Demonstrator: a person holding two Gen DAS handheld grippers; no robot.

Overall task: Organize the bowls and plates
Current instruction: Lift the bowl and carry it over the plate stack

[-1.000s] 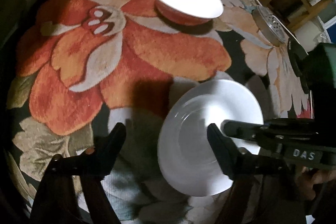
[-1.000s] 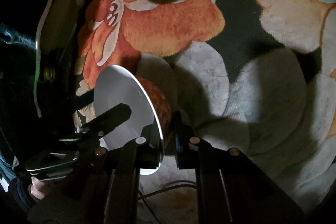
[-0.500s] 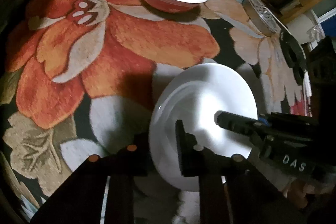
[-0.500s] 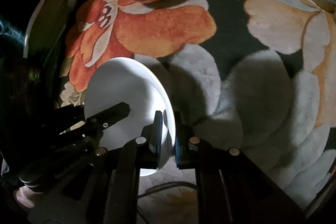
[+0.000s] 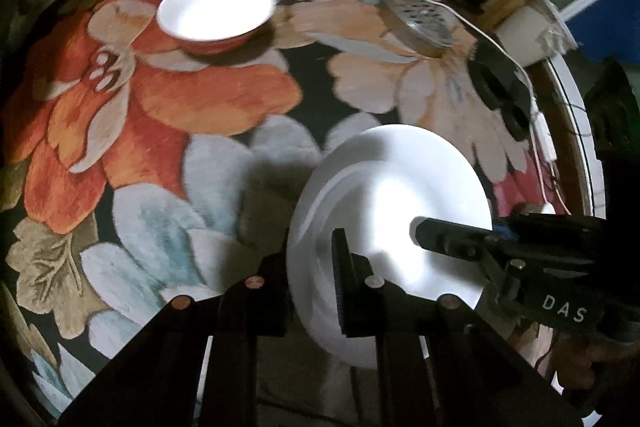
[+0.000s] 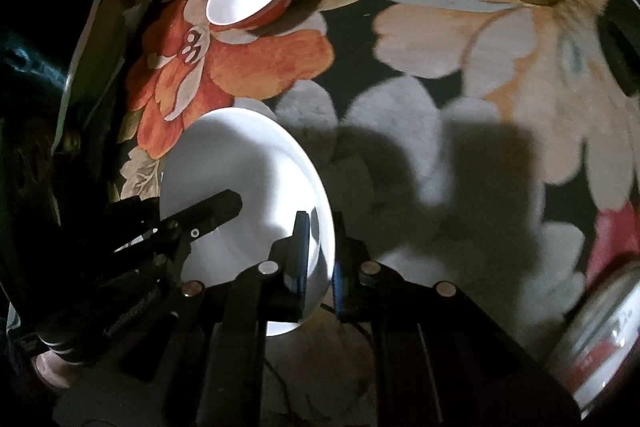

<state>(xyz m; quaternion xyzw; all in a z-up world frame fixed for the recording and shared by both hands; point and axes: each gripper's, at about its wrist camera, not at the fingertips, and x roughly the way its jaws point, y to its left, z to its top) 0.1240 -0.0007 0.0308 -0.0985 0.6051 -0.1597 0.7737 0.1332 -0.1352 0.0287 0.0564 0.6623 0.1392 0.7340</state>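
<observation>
In the left wrist view the left gripper (image 5: 312, 267) had its jaws clamped on the near left rim of the white plate (image 5: 400, 195), one finger under the rim and the other across its upper face, with only the plate's edge between them. The right gripper (image 6: 320, 255) was likewise pinched tight on the plate's (image 6: 240, 163) opposite rim, seen at lower centre of the right wrist view. The plate sat at lower right of the left view, tilted, glossy white inside, casting a shadow on the floral rug (image 5: 224, 99) below. The bowl (image 5: 216, 11), white inside and red outside, stood upright on the rug at upper left centre, well apart from the plate. A perforated metal disc (image 5: 420, 23) lay at upper right.
</observation>
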